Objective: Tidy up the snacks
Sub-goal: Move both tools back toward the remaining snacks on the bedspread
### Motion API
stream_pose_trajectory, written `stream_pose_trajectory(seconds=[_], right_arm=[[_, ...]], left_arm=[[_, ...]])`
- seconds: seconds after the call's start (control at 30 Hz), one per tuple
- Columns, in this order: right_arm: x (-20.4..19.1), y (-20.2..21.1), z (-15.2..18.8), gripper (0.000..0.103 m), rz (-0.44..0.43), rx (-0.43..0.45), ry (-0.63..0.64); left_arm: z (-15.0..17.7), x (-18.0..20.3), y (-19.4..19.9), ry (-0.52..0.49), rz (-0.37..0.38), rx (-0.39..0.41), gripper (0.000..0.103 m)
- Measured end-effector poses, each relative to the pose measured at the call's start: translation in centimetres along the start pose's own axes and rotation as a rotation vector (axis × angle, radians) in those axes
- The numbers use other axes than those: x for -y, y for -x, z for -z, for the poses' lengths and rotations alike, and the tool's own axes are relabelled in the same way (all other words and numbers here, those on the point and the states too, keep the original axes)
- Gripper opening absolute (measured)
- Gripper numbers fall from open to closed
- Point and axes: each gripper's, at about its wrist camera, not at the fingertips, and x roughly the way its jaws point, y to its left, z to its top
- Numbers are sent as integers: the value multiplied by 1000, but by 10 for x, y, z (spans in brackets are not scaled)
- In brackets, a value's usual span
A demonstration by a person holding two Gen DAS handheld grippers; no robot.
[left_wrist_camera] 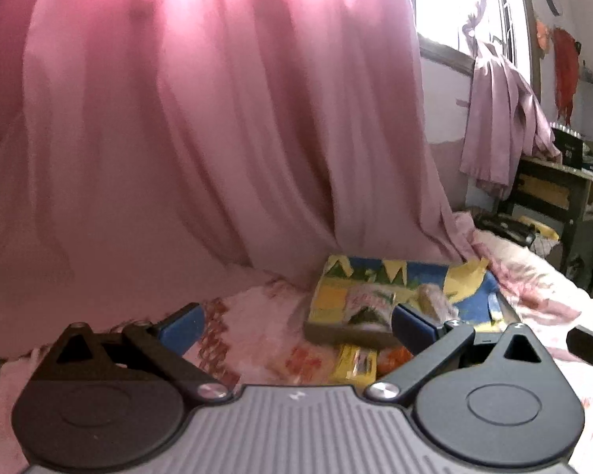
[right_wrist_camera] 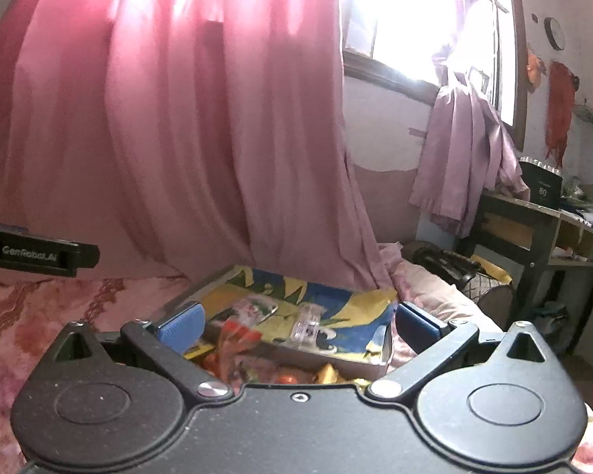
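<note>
Nearest the right gripper [right_wrist_camera: 296, 326], loose snack packets [right_wrist_camera: 233, 349] lie in a heap on the pink bedspread [right_wrist_camera: 51, 316], just short of the tray's near wall. An orange-red wrapper pokes up between the blue pads, though whether a pad touches it cannot be told. In the left view a yellow packet [left_wrist_camera: 354, 361] and something orange sit just in front of the same wall.

The step in hand looks like picking a loose packet and moving it into the tray [right_wrist_camera: 336, 359]. To do it well, the gripper should probably come down over a single wrapper, pinch it by a flat edge rather than the puffed middle, and lift it clear of the wall before letting go — crinkly film slips easily.

Both grippers are spread wide and carry nothing. The left gripper [left_wrist_camera: 296, 322] hovers over the bedspread, its right pad near the tray's corner.

Farther in, the tray — patterned blue and yellow — already holds a couple of packets, one clear-wrapped [right_wrist_camera: 308, 322]. Behind it hangs the pink curtain [right_wrist_camera: 178, 138], with a dark desk [right_wrist_camera: 533, 233] off to the right.
</note>
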Motion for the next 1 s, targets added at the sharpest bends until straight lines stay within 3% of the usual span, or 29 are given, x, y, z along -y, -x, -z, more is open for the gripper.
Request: stream_pose_trajectory(seconds=[0.4, 1.0], right_arm=[[-15, 25, 38, 102, -33, -166, -31], [-19, -3, 64, 102, -43, -396, -48]], left_arm=[[35, -2, 15, -56, 2, -169, 103], [60, 8, -10, -113, -37, -379, 103]])
